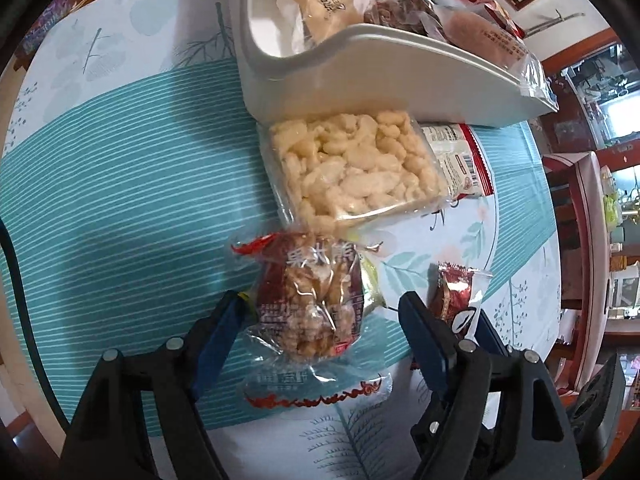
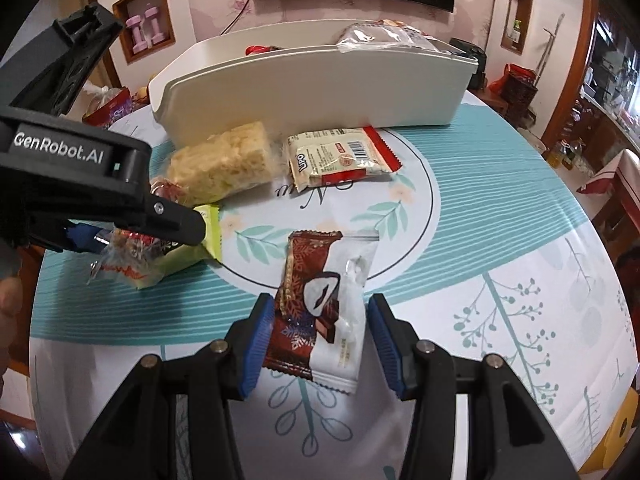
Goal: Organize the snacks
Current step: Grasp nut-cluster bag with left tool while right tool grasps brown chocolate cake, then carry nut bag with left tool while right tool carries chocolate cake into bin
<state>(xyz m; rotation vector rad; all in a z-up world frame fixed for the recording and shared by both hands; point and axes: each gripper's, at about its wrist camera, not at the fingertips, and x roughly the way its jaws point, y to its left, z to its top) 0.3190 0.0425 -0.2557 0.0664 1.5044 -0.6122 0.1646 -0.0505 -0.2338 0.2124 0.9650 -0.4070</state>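
My left gripper (image 1: 320, 298) points down at a clear-wrapped brown nut snack (image 1: 308, 308) on the round table. It is open: the jaws straddle the snack, with a gap at the right pad. The right wrist view shows one of its black fingers (image 2: 176, 220) over that snack and a green packet (image 2: 210, 236). My right gripper (image 2: 320, 302) is open around a brown-and-white wafer packet (image 2: 320, 312) lying flat, pads close beside its edges. The white bin (image 2: 312, 92) behind holds several snacks.
A puffed rice block (image 1: 352, 168) and a white-and-red Lipo packet (image 2: 340, 156) lie in front of the bin (image 1: 400, 36). A chair (image 1: 588, 240) stands past the table's right edge. The teal striped tablecloth (image 1: 120, 200) lies bare to the left.
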